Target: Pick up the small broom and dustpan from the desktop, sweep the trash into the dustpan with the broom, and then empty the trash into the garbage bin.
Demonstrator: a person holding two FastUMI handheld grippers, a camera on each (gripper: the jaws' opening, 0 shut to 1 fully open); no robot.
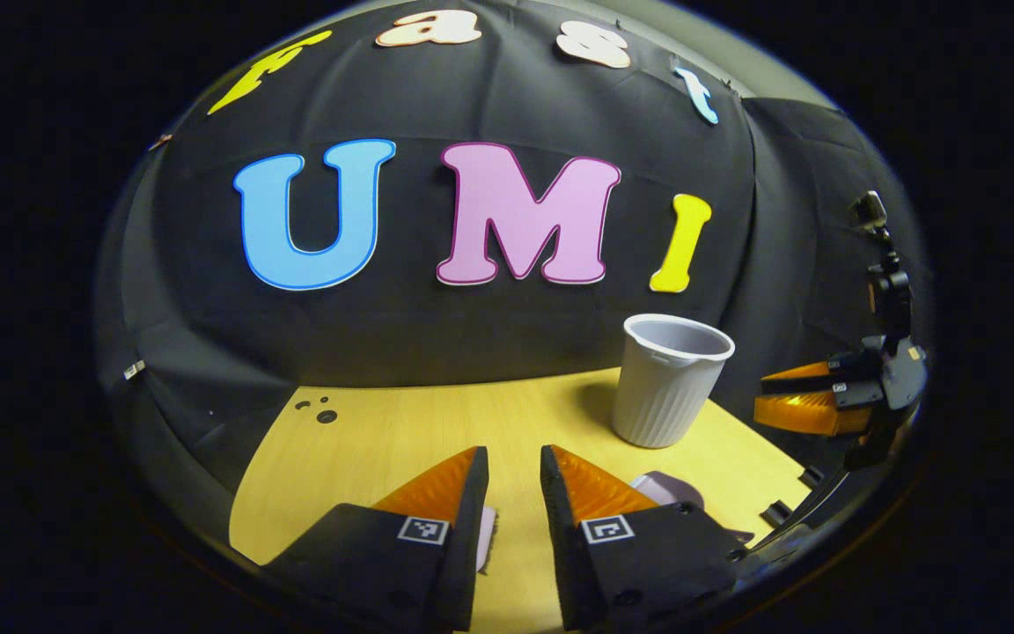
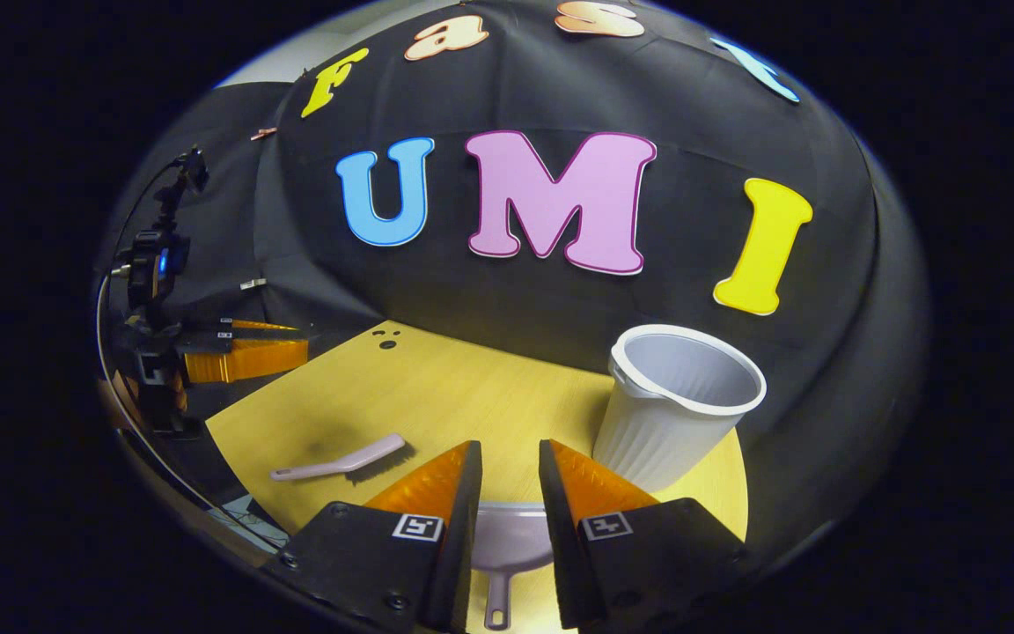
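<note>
A small pale pink broom lies flat on the yellow wooden desktop, left of my right gripper. The pale dustpan rests on the desk under and between that gripper's open fingers, handle toward the camera. My left gripper hovers open over the desk. The broom's bristle end peeks out beside its left finger, and a corner of the dustpan shows to the right. A white ribbed garbage bin stands upright at the back right.
Farther off I see the right gripper at the desk's right edge and the left gripper at its left edge. Small dark spots mark the far left corner. Black cloth walls close off the desk behind.
</note>
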